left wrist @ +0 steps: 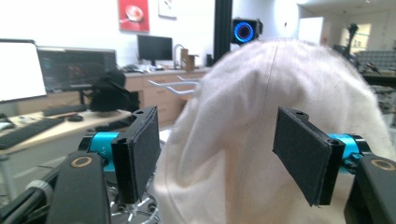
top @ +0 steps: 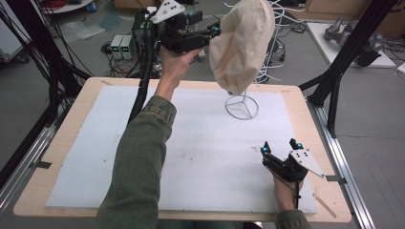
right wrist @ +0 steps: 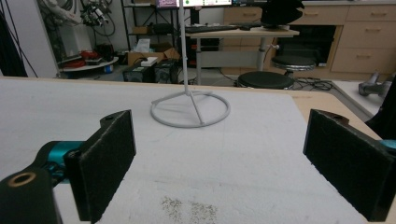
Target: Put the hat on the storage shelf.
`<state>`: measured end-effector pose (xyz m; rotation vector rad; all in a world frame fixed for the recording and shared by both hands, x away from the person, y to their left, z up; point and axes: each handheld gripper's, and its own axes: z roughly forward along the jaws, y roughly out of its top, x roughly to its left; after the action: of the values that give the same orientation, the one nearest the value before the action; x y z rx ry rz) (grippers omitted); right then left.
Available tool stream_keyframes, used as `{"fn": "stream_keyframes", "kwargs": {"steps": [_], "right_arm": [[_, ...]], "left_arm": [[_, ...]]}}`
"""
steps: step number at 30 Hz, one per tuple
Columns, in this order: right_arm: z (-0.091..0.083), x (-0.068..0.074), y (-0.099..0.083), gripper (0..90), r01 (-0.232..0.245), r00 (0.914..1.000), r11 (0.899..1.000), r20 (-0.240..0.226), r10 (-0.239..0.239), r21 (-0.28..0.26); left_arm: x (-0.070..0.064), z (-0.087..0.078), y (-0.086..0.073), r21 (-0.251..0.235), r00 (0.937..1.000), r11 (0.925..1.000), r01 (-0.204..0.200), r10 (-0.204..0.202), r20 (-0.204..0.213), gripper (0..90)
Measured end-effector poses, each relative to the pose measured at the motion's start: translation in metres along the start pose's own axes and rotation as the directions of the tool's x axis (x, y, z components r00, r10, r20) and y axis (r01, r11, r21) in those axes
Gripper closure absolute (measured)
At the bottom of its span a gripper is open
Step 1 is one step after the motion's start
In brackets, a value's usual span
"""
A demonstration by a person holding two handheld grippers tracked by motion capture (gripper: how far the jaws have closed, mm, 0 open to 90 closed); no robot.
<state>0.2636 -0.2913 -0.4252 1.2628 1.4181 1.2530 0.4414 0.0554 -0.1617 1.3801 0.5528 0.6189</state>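
Your left gripper [top: 216, 32] gapes wide beside the cap [top: 241, 45] on its stand [top: 241, 107]; your right gripper [top: 281, 147] rests wide open

Cream fabric cap [top: 241, 43], soft and creased, hanging upright on a white wire stand [top: 241, 107], high above the desk's far right part

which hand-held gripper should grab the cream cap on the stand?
Left hand-held gripper: raised, open jaws flanking the cream fabric cap on the white wire stand. Right hand-held gripper sits low over the table, far off.
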Motion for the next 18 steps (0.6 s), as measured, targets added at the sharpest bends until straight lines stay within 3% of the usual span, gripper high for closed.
{"fn": "stream_keyframes", "kwargs": {"steps": [11, 18], "right_arm": [[0.000, 0.000, -0.001, 8.2, 0.004, 1.0000, 1.000, 0.009, -0.004, 0.005], [-0.003, 0.001, -0.001, 8.2, 0.012, 0.9998, 1.000, 0.014, -0.012, 0.004]], "left_arm": [[0.012, -0.056, -0.002, -0.027, 0.9965, 0.9995, -0.017, 0.015, -0.083, 28.7], [0.016, -0.080, -0.005, -0.022, 0.9930, 0.9996, -0.021, 0.018, -0.117, 27.6]]}}
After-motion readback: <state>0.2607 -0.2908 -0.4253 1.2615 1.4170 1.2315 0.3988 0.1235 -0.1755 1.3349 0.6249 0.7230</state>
